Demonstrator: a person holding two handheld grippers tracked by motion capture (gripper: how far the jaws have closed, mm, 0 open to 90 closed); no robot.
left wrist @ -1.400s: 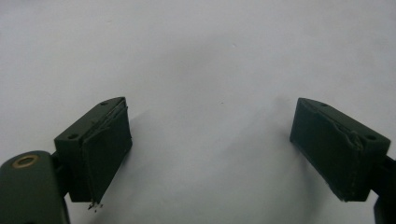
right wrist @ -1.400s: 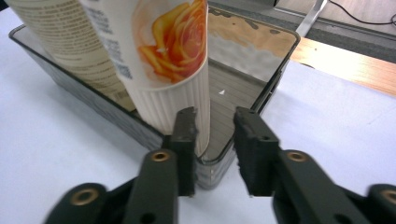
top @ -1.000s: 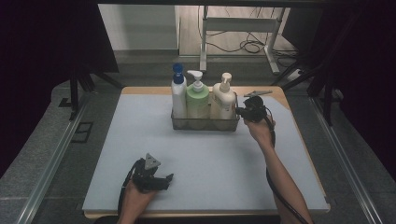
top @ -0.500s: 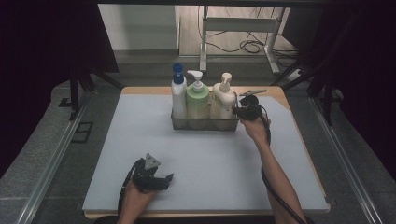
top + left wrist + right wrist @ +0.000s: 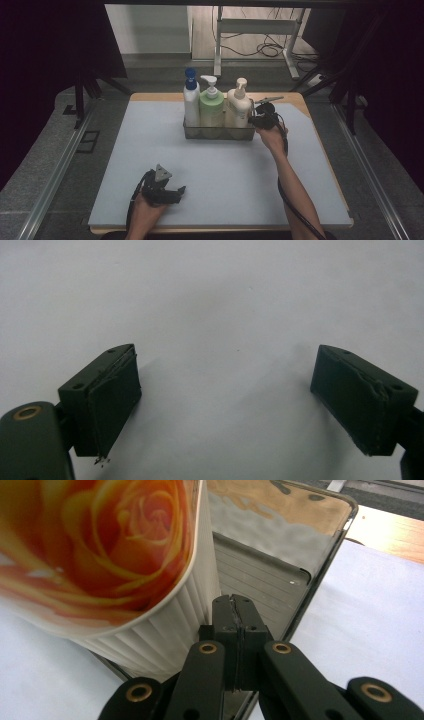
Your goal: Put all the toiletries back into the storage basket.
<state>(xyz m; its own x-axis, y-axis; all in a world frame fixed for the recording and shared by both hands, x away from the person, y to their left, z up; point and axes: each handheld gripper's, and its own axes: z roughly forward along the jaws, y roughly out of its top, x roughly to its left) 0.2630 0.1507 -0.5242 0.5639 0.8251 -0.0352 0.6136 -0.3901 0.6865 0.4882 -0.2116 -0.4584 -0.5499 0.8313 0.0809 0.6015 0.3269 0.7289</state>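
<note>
A clear rectangular tray (image 5: 218, 133) stands at the back middle of the mat. It holds a white bottle with a blue cap (image 5: 191, 100), a green pump bottle (image 5: 211, 106) and a cream pump bottle (image 5: 238, 107). My right gripper (image 5: 257, 120) is at the tray's right end, shut. In the right gripper view its shut jaws (image 5: 234, 611) point at the tray's end wall (image 5: 270, 575), just beside the cream bottle with a rose label (image 5: 105, 555). My left gripper (image 5: 179, 192) rests open on the mat near the front edge, with bare mat between its pads (image 5: 112, 400).
The grey mat (image 5: 125, 165) covers a wooden table (image 5: 295, 97). A thin metal tool (image 5: 268, 100) lies behind the tray at the back right. Dark frame rails run along both sides of the table.
My right gripper has shifted slightly left, closing in on the tray's right end. The left gripper has stayed in place.
</note>
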